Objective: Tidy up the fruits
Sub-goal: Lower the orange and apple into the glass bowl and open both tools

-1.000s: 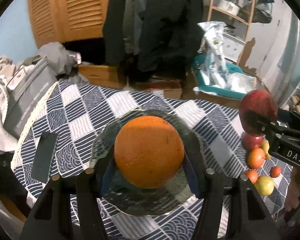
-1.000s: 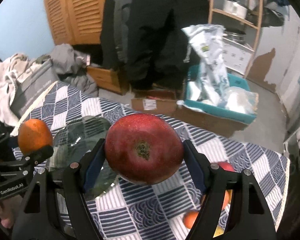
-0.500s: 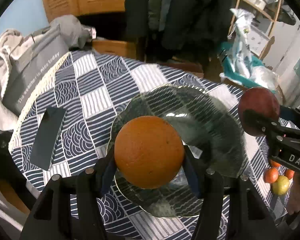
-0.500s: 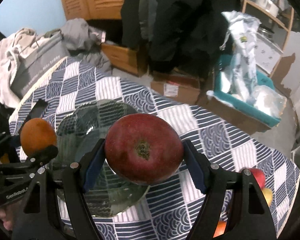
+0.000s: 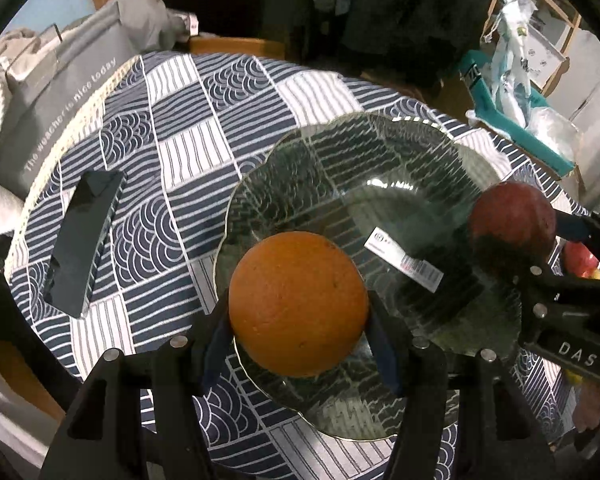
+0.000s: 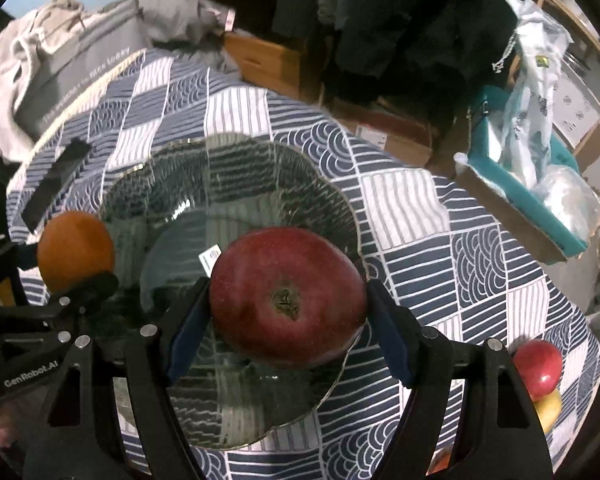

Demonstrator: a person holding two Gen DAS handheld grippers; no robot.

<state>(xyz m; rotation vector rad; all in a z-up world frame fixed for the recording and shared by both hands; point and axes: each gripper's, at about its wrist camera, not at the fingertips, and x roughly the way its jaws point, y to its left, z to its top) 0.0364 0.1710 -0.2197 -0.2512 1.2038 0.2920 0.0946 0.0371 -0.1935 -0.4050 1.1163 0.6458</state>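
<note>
My left gripper (image 5: 298,340) pinches an orange (image 5: 298,304) between its two fingers (image 5: 214,340), the blue pads pressed against the fruit's sides. The orange hangs over the near left rim of a clear glass plate (image 5: 380,168) that sits on the tabletop (image 5: 188,120), which is covered by a navy-and-white patterned cloth. I cannot tell whether the orange touches the glass. A white barcode sticker (image 5: 404,258) shows on the plate, just ahead and to the right of my left fingers.

My right gripper (image 6: 288,336) holds a dark red apple (image 6: 288,298) the same way, fingers (image 6: 188,328) closed on its flanks, stem end facing the camera. It hangs over the near right part of the plate (image 6: 240,168). From the left wrist view the apple (image 5: 512,220) appears off to the right of my left fingers, above the plate's right edge; from the right wrist view the orange (image 6: 76,254) sits off to the left, at the plate's left rim.

To the left of my left fingers, a dark flat phone-like object (image 5: 84,240) lies on the cloth. Beyond it, at the tabletop's far left edge, a grey bag (image 5: 60,92) with printed lettering leans. To the right of my right fingers, near the tabletop edge, a smaller red apple (image 6: 538,364) lies touching a yellow fruit (image 6: 548,406).
</note>
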